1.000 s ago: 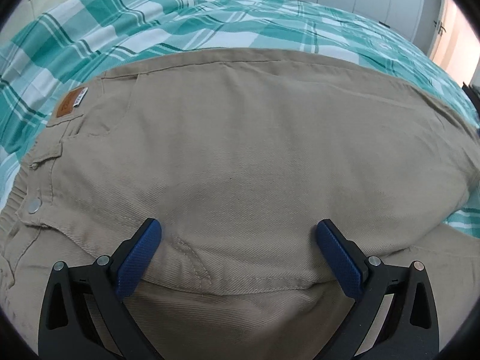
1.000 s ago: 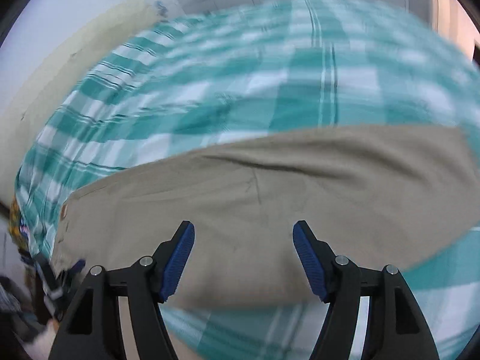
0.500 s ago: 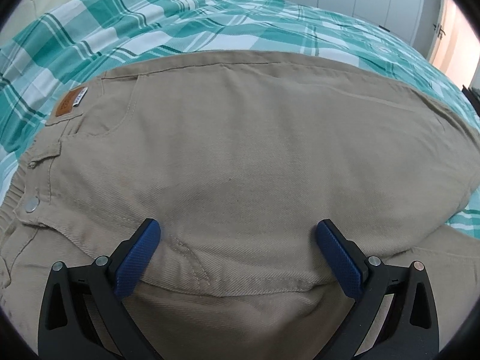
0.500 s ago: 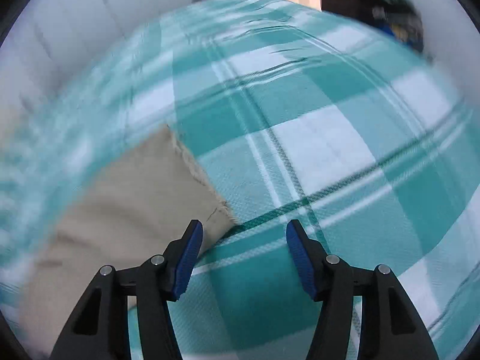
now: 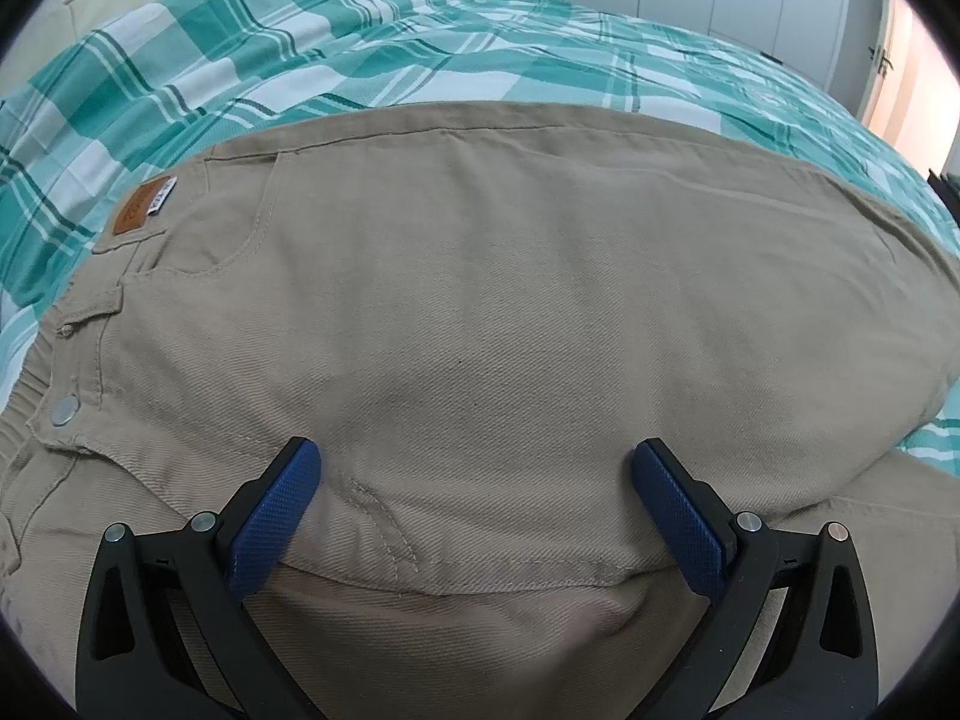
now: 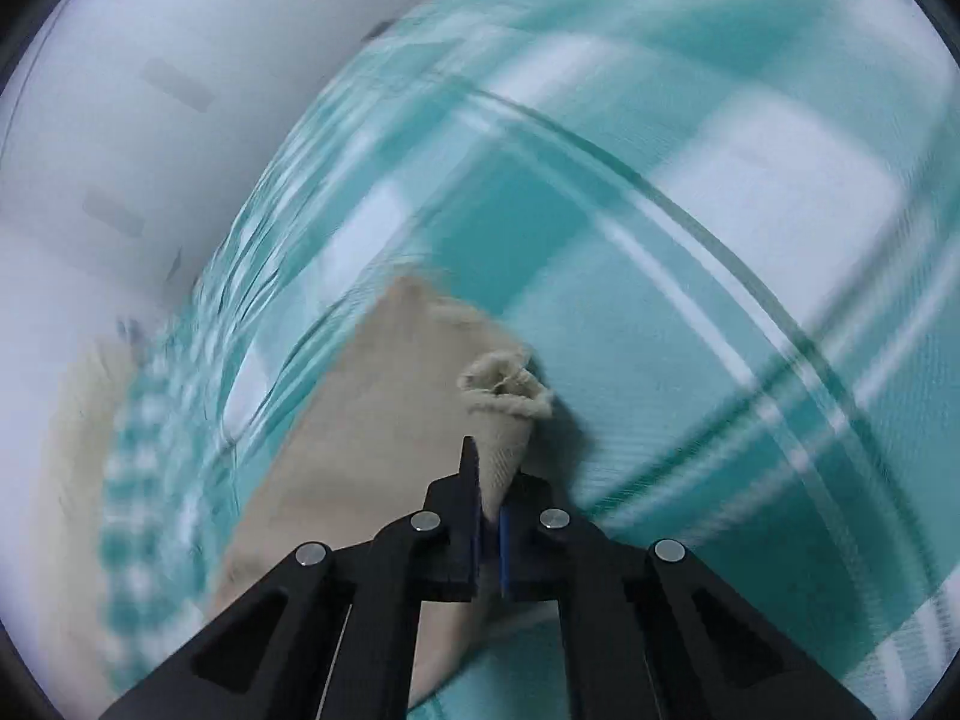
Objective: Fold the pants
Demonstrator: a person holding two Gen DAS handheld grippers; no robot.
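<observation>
Motion-blurred bedspread (image 6: 690,252) and pants (image 6: 384,420)

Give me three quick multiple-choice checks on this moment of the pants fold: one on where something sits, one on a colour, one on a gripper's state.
1. Where is the brown leather patch on the pants?
A. by the waistband, at the left of the left wrist view
B. on the frayed hem
C. between the left gripper's fingers

2. What colours is the bed cover?
A. plain grey
B. teal and white check
C. red stripes

3. What is the right gripper doing?
A. open above the cover
B. shut on nothing
C. shut on the frayed hem

Answers:
1 A: the patch sits at the waistband of the pants, far from the open left gripper.
2 B: the bed cover shows teal and white squares.
3 C: the right gripper has its fingers pinched on the frayed hem.
</observation>
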